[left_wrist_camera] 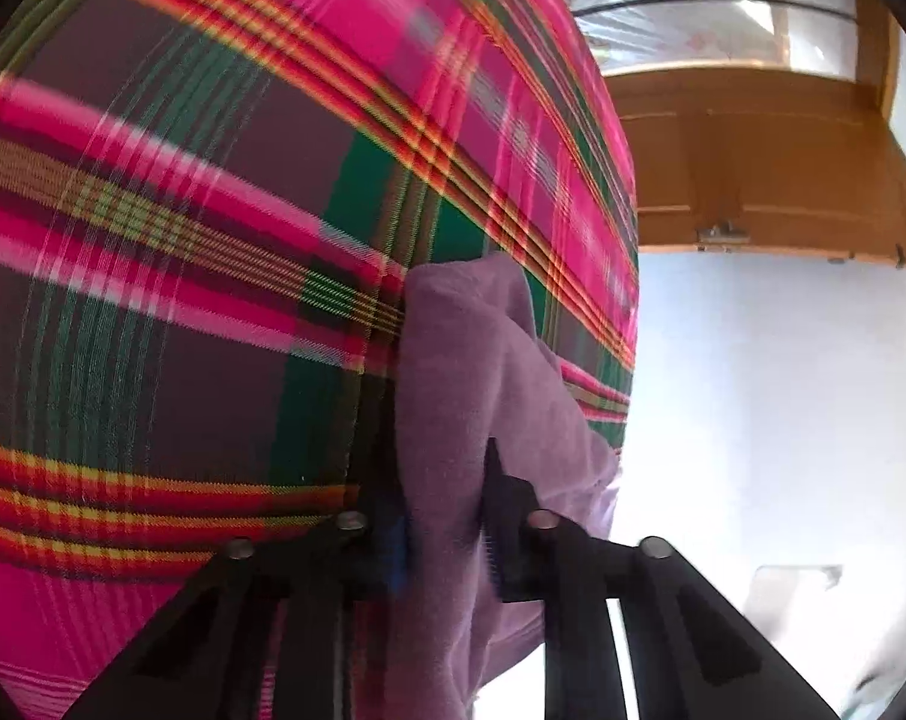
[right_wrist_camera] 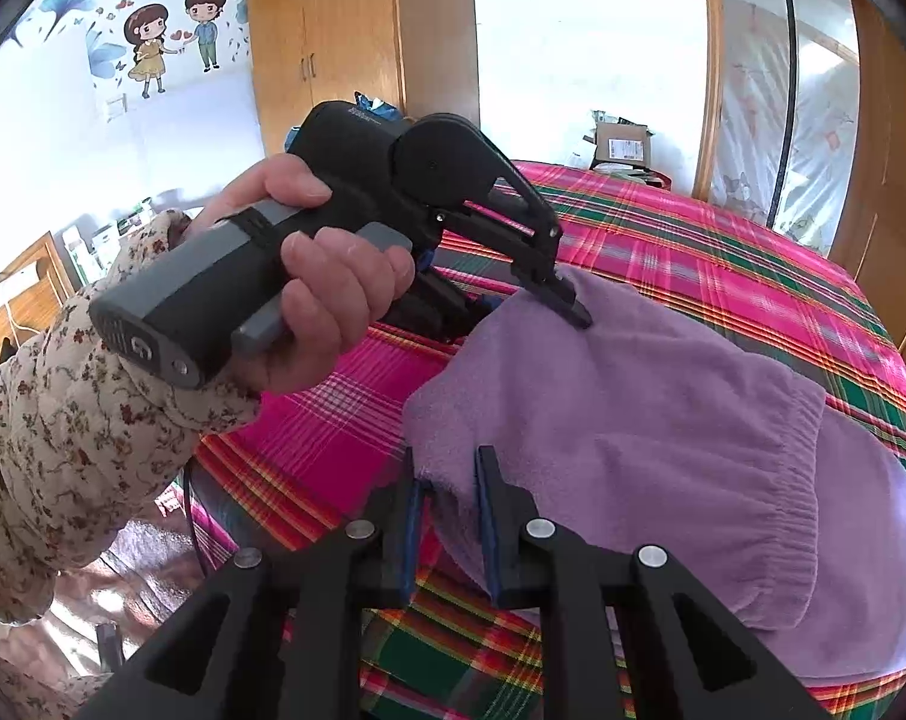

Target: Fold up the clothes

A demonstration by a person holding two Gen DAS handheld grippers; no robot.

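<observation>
A purple fleece garment (right_wrist_camera: 633, 408) with an elastic hem lies on a bed under a pink, green and yellow plaid sheet (right_wrist_camera: 693, 252). In the right wrist view my right gripper (right_wrist_camera: 450, 474) is shut on the garment's near left edge, with cloth bunched between the blue pads. A hand holds my left gripper (right_wrist_camera: 549, 300) farther back, its upper finger pressed onto the garment's far corner. In the left wrist view the left gripper (left_wrist_camera: 444, 480) is shut on a fold of the purple garment (left_wrist_camera: 471, 360), with the plaid sheet (left_wrist_camera: 213, 210) filling the left side.
A person's floral sleeve (right_wrist_camera: 63, 432) reaches in from the left. Beyond the bed stand a wooden wardrobe (right_wrist_camera: 357, 30), a cardboard box (right_wrist_camera: 624, 147) and a wood-framed glass door (right_wrist_camera: 783, 90). A white wall (left_wrist_camera: 783, 390) lies right of the bed edge.
</observation>
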